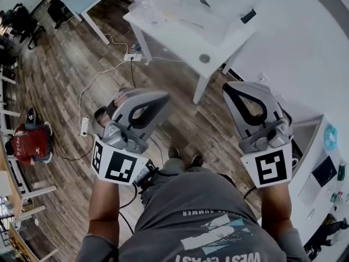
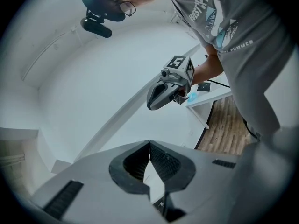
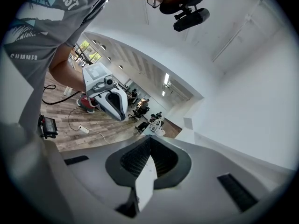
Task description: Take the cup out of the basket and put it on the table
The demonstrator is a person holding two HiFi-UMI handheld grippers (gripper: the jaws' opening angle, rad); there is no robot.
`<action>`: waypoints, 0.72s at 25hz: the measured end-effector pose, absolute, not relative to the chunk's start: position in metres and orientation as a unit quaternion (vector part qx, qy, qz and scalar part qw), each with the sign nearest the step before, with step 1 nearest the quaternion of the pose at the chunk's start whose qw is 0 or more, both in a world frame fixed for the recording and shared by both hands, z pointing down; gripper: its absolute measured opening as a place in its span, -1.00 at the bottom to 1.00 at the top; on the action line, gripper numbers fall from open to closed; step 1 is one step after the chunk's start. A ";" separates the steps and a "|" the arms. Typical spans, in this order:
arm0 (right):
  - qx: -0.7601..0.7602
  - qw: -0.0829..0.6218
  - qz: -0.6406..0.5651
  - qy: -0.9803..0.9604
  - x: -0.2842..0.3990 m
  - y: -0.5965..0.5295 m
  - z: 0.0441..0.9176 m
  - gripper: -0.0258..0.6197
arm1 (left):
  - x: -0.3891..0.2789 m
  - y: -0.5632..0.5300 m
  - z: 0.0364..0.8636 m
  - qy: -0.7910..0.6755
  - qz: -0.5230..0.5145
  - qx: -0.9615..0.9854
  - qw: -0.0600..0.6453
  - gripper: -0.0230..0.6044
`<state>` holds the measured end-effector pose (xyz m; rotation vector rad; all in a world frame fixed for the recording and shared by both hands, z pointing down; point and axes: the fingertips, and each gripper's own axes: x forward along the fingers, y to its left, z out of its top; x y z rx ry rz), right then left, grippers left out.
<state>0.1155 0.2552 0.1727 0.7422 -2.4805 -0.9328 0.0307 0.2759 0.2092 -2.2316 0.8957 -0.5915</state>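
A person in a grey printed T-shirt (image 1: 202,217) stands on a brown wood-plank floor (image 1: 71,70), seen from above, with both arms stretched forward.

The left gripper (image 1: 139,98), grey plastic with a black-lined opening and a black-and-white marker cube at its base, sits at 9 o'clock of centre and points toward 12 o'clock. In its own view its tongs (image 2: 149,143) are pressed together at the tips, with nothing between them.

The right gripper (image 1: 246,91), its twin, sits at 3 o'clock of centre and also points toward 12 o'clock. In its own view its tongs (image 3: 150,140) are likewise pressed together and empty. The two grippers are well apart, side by side.

A white rectangular table (image 1: 180,42) carrying clear plastic items stands at 12 o'clock. A white power strip with trailing cables (image 1: 84,126) lies on the floor at 9 o'clock. Beyond it, near the left edge, sits a person in a red top (image 1: 30,143).

A white counter (image 1: 319,192) runs along the right edge at 4 o'clock. A small white curved shape (image 1: 295,162), in a dark recess just beside the right gripper at its 4 o'clock, may be the cup, though it is too small to tell.
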 end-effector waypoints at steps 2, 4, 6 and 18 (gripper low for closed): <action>0.272 0.200 -0.332 -0.881 0.110 0.249 0.174 -0.88 | 0.024 0.269 0.210 0.335 -0.220 -0.856 0.328 -0.89; 0.281 0.206 -0.333 -0.876 0.103 0.243 0.173 -0.88 | 0.017 0.264 0.208 0.327 -0.213 -0.858 0.333 -0.89; 0.288 0.209 -0.334 -0.873 0.094 0.238 0.170 -0.88 | 0.008 0.259 0.207 0.321 -0.207 -0.860 0.337 -0.89; 0.297 0.234 -0.332 -0.864 0.073 0.190 0.177 -0.88 | -0.008 0.209 0.222 0.298 -0.191 -0.877 0.326 -0.89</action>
